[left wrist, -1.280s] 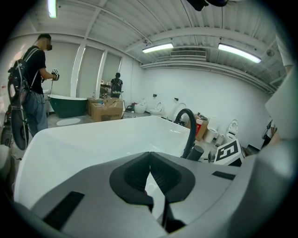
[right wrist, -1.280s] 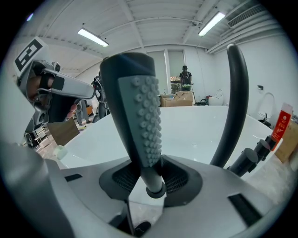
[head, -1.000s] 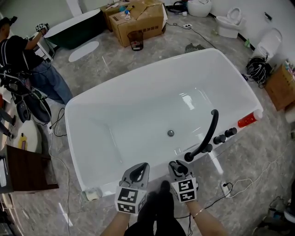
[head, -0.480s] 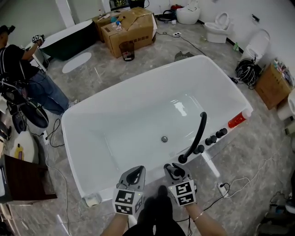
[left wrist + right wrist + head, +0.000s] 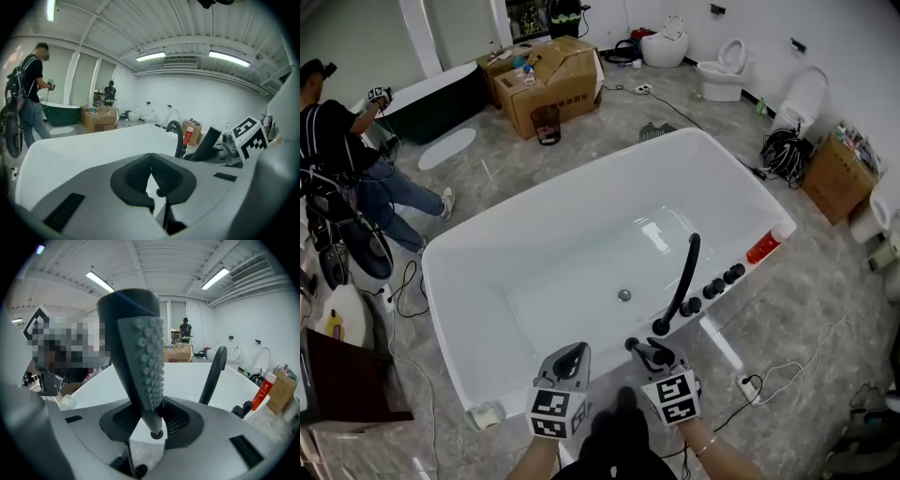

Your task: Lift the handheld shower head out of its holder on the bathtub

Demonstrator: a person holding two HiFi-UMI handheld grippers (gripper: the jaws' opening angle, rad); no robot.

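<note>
The handheld shower head (image 5: 140, 362), a dark grey wand with rows of nubs, stands upright between the pads of my right gripper (image 5: 152, 420), which is shut on its lower end. In the head view the shower head (image 5: 639, 348) pokes out of the right gripper (image 5: 649, 354), held above the near rim of the white bathtub (image 5: 459, 234), just left of the base of the black arched faucet (image 5: 680, 281). My left gripper (image 5: 574, 356) hovers beside it over the same rim. The left gripper (image 5: 151, 171) is shut with nothing in it.
Black knobs (image 5: 722, 278) and a red bottle (image 5: 762, 247) sit on the tub's right rim. A person (image 5: 342, 141) stands at the far left by a dark tub. Cardboard boxes (image 5: 548, 70), toilets (image 5: 722, 70), cables and a power strip (image 5: 748, 382) lie around on the floor.
Both grippers have risen above the tub's near rim, the right one carrying the shower head up with it. The head view has tilted and shows more of the room beyond the tub.
</note>
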